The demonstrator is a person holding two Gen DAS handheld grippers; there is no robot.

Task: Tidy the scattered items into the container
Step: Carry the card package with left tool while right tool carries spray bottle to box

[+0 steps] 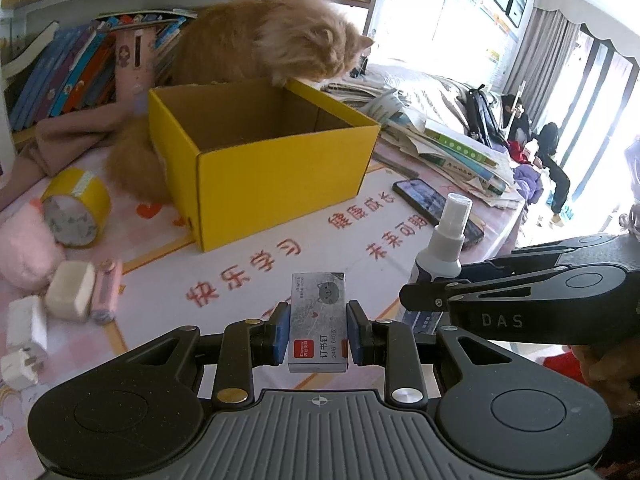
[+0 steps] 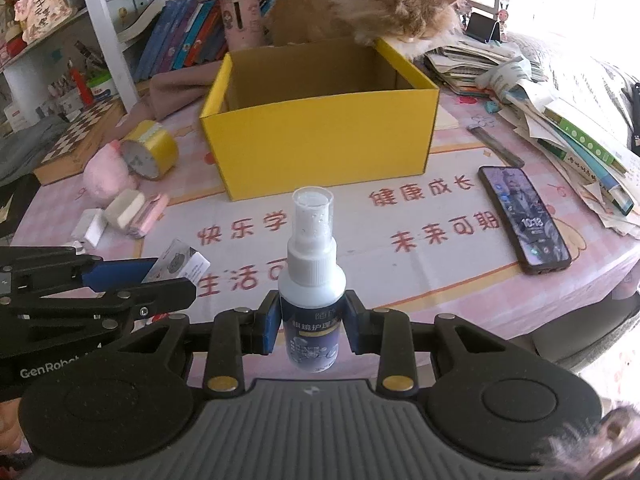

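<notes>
The left gripper [image 1: 318, 330] pinches the staple box [image 1: 318, 320] and the right gripper [image 2: 312, 326] pinches the upright spray bottle [image 2: 312, 280], both low in frame, with the open yellow box [image 1: 280, 184] ahead at upper centre.

Cat [image 2: 360, 4] behind box [image 2: 320, 140]; phone [image 2: 524, 220] R of box.

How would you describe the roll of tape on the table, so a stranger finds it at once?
Start at the yellow box in the middle of the table. Look to its left, where a pink plush toy lies. The roll of tape stands on edge next to the toy; it is the only yellow ring there.
</notes>
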